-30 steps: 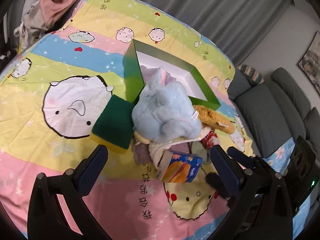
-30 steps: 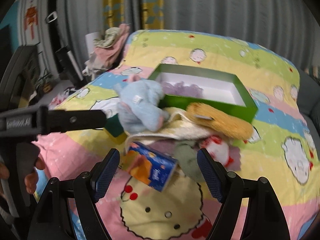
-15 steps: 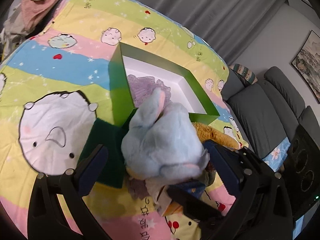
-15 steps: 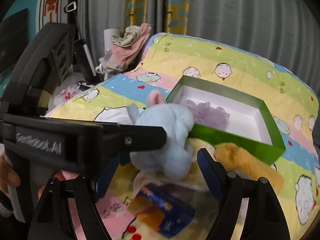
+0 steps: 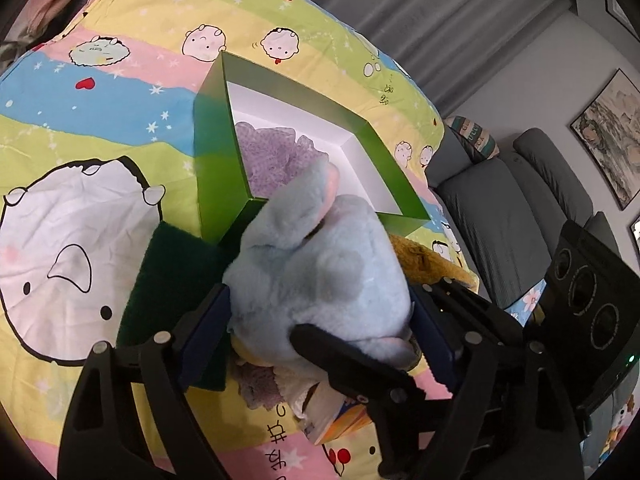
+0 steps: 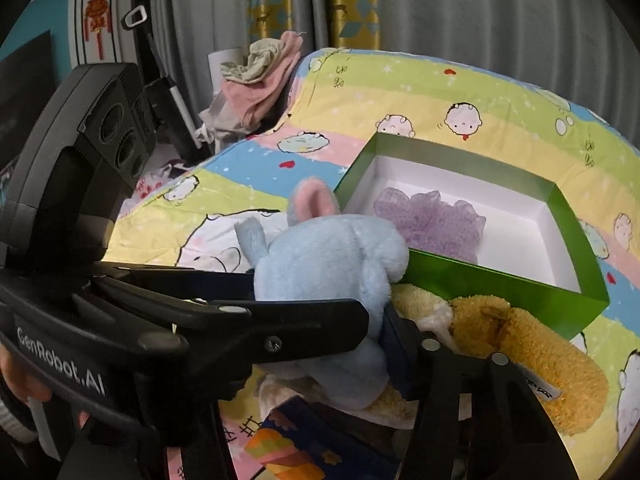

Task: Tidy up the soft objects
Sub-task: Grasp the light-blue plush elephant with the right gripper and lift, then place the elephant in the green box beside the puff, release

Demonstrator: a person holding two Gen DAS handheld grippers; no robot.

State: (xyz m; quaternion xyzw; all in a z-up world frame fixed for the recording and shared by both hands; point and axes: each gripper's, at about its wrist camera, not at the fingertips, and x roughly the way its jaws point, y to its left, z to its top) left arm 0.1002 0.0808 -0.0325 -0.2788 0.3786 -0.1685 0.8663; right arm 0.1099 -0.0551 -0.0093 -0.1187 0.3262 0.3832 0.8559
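A light blue plush toy (image 5: 320, 264) with a pink ear lies on a heap of soft things in front of a green box (image 5: 216, 152). My left gripper (image 5: 316, 304) straddles it, and its closing jaws press both pads into the plush's sides. My right gripper (image 6: 324, 336) comes in from the other side. Its jaws are closing too. One of its pads (image 6: 394, 344) dents the plush (image 6: 332, 264); the other finger is hidden behind the left gripper. A purple mesh puff (image 6: 428, 220) sits inside the box.
Beside the box lie a yellow plush (image 6: 520, 344) and a dark green scouring pad (image 5: 172, 280). A blue and orange packet (image 6: 304, 440) sits on cloths under the heap. All rest on a cartoon bedspread (image 5: 80, 112). Clothes (image 6: 260, 76) are piled at its far corner; a grey sofa (image 5: 500, 216) stands beyond.
Both grippers have moved in on the blue plush and their jaws have narrowed onto it. A second ago it lay free ahead of wide jaws.
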